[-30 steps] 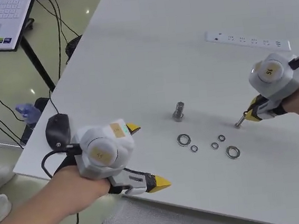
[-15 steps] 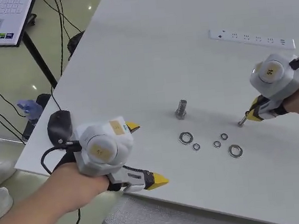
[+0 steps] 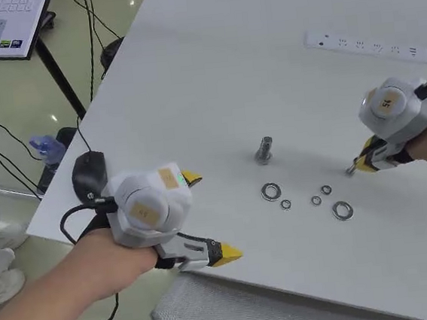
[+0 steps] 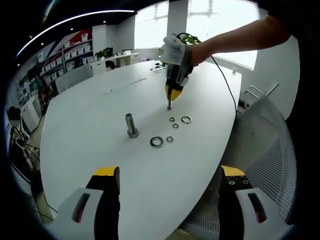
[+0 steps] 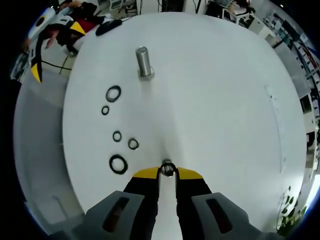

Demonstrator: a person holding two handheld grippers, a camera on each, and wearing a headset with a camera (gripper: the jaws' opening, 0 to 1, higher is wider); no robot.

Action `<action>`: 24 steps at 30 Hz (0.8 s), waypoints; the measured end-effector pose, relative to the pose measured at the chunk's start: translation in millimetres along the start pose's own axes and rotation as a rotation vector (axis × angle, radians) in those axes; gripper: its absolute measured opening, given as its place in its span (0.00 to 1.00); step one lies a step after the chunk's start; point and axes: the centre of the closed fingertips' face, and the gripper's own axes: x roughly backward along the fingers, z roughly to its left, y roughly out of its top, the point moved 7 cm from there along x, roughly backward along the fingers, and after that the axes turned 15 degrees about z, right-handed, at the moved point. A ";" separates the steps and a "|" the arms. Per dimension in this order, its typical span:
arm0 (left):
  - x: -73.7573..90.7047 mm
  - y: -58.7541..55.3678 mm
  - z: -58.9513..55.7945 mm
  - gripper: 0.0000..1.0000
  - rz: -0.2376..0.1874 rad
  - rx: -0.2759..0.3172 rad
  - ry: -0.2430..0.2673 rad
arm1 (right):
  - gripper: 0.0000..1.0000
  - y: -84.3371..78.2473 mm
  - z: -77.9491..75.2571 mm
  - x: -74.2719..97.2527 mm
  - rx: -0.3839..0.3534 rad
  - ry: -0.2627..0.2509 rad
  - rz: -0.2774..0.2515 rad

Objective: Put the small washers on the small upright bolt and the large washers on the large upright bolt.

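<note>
The large bolt (image 3: 264,150) (image 4: 131,125) (image 5: 143,61) stands upright in the middle of the white table (image 3: 212,69). In front of it lie two large washers (image 3: 271,192) (image 3: 343,210) and three small washers (image 3: 286,204) (image 3: 316,201) (image 3: 326,190), all flat on the table. My right gripper (image 3: 364,164) (image 5: 167,172) is shut on the small bolt (image 3: 351,169) (image 5: 167,169) (image 4: 169,105), whose lower end meets the table just right of the washers. My left gripper (image 3: 211,217) (image 4: 169,172) hovers open and empty over the table's near edge, left of the washers.
A white power strip (image 3: 373,45) lies at the back right. A black mouse (image 3: 87,172) sits at the table's left edge, with cables behind it. A mesh chair back (image 3: 235,309) stands below the near edge. A laptop (image 3: 0,25) is at far left.
The head view has drifted a little. The bolts, washers and both grippers keep their places relative to one another.
</note>
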 end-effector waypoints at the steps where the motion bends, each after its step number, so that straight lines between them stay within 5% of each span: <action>1: 0.3 -0.4 0.1 0.80 0.000 0.001 0.000 | 0.12 0.0 0.1 -0.5 0.000 0.000 0.001; 24: 4.3 -10.0 0.7 0.79 0.018 0.032 -0.003 | 0.12 0.2 1.5 -26.9 0.000 0.003 0.017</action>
